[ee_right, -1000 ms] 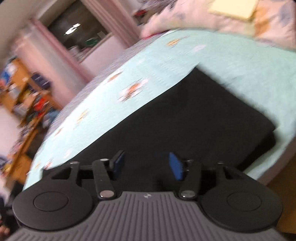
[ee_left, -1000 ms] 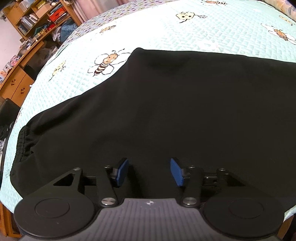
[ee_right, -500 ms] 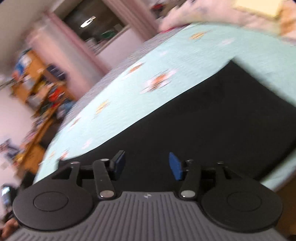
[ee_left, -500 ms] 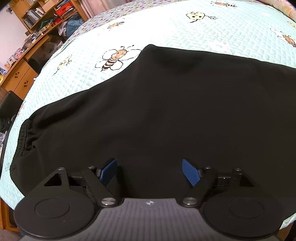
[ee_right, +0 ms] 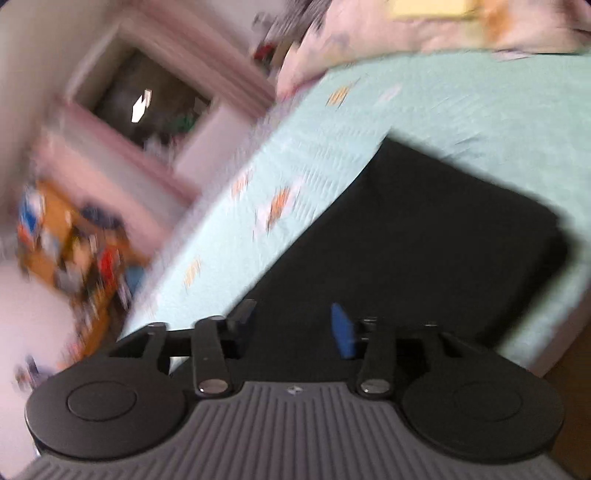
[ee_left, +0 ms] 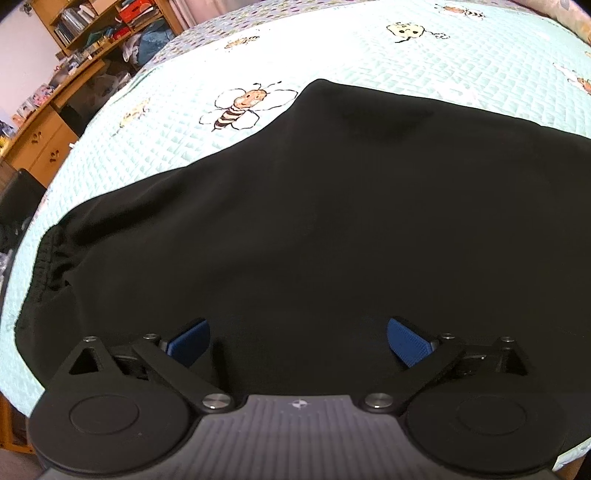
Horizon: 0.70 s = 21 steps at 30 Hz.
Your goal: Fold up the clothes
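1. Since a second ago the left gripper point(ee_left: 297, 341) has spread its blue pads point(ee_left: 408, 341) from a narrow gap to a wide one and they are opening further; black cloth lies under and between them, but neither pad presses on it.
2. Over the same second the right wrist view has swung (it is badly smeared), and the far right corner of the garment, out of view half a second back, shows again.
3. No brand, label or readable writing shows anywhere; the only marks are cartoon bees point(ee_left: 242, 107) printed on the bedspread point(ee_left: 155, 140).
4. One black garment point(ee_left: 332, 229) lies spread flat across the near part of the pale green quilted bedspread, its gathered elastic edge point(ee_left: 46, 266) at the left in the left wrist view.
5. The right gripper point(ee_right: 291, 325) hangs above that same garment point(ee_right: 424, 236) with its jaws partly apart and nothing gripped between them.
6. Around the bed: wooden shelves point(ee_left: 99, 26) crammed with clutter, a wooden drawer unit point(ee_left: 40, 147), a dark window point(ee_right: 147, 99) framed in pink, and flowered bedding point(ee_right: 424, 33) at the head end.
7. Count: two grippers, one garment, one bed; in the left wrist view I make out one full bee and several smaller insect prints.
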{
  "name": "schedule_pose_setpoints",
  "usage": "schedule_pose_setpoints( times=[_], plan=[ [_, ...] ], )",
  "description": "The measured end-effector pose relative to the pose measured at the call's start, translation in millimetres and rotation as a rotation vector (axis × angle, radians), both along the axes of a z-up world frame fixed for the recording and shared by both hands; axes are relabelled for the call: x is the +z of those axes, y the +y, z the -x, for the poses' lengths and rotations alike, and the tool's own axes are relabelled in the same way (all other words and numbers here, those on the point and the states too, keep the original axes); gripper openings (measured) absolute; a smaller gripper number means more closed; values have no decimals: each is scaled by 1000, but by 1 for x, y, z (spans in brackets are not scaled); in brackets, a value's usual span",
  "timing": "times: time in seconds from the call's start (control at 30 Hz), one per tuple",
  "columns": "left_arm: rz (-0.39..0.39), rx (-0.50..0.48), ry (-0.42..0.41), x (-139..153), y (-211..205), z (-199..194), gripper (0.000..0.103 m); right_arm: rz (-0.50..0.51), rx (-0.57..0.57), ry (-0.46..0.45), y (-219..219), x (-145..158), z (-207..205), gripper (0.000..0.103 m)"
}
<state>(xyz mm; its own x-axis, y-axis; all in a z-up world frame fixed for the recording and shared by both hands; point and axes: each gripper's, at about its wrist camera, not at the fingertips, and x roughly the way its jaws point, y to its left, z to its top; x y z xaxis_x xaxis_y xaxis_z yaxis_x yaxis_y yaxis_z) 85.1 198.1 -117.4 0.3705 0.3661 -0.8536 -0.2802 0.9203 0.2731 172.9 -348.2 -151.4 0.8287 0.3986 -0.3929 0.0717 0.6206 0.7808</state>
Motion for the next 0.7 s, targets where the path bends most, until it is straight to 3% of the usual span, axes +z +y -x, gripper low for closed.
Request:
schedule_pose_setpoints(
  times=[0.17,0.37,0.57,0.7],
  plan=[
    [70,31,-1,1,10,0,103,-117,-193,11,-54,-14,27,61],
    [76,4,-31,16,-2,6,91,-249,-237,43,-82,-35,27,63],
    [105,-71,-69,38,-26,10,96,-199,-273,43,-93,-38,43,66],
    [138,-91,-39,34,-37,8,97,-203,-272,71,-98,-49,55,67]
  ],
)
